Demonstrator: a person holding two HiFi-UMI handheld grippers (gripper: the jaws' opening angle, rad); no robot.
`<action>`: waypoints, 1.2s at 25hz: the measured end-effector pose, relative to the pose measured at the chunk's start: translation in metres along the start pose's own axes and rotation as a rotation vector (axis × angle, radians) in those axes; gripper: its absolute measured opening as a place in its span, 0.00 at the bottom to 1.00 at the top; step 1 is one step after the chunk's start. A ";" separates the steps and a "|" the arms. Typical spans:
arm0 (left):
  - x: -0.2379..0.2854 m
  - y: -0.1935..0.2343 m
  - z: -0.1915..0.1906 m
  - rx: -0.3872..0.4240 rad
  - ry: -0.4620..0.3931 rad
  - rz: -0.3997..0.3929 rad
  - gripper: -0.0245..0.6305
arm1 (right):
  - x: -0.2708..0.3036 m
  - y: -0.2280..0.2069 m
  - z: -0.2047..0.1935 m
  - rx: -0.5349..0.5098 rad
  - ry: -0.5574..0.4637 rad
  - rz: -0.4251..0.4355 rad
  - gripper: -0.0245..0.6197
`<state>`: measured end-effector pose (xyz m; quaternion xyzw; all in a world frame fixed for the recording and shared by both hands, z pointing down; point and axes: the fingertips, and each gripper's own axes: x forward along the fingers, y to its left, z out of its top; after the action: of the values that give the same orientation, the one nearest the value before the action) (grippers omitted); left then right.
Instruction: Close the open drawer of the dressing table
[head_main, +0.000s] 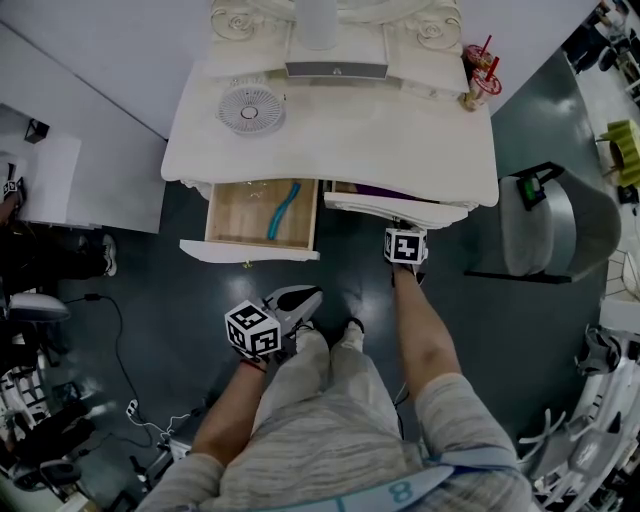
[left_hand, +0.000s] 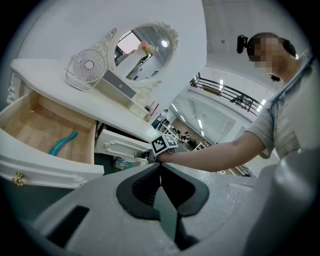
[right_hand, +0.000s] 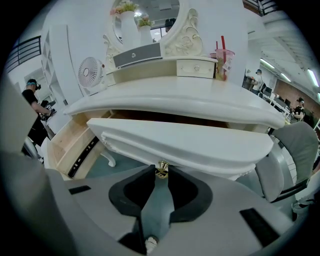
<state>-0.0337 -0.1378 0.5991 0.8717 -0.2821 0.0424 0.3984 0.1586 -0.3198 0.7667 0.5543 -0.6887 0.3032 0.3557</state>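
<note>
The left tongs (left_hand: 160, 164) are seen pressed together, with nothing between them. Beyond, the left drawer (left_hand: 35, 131) of the white bench (left_hand: 60, 92) is pulled wide open, a curved teal object (left_hand: 62, 143) laid inside. The right tongs (left_hand: 143, 156) are held at the second drawer (left_hand: 120, 146).

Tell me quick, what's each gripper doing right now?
Left gripper: closed, empty.
Right gripper: closed on the drawer knob.

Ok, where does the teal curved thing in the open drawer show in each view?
Head view: teal curved thing in the left drawer, right of centre.
Left gripper view: teal curved thing lower left, on the drawer floor.
Right gripper view: not in it; only that drawer's side shows.
Shared landmark: the white fan on the tabletop.
</note>
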 end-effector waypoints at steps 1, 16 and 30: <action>0.000 0.000 0.000 0.001 0.000 0.001 0.06 | 0.001 0.000 0.002 0.000 0.000 0.000 0.16; -0.007 0.008 -0.002 -0.008 -0.008 0.028 0.06 | 0.018 -0.007 0.025 0.026 -0.022 -0.014 0.16; -0.007 0.015 -0.003 -0.025 -0.006 0.039 0.06 | 0.033 -0.014 0.049 0.034 -0.061 -0.037 0.16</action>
<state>-0.0474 -0.1402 0.6095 0.8610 -0.3008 0.0439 0.4077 0.1602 -0.3798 0.7667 0.5818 -0.6836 0.2915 0.3306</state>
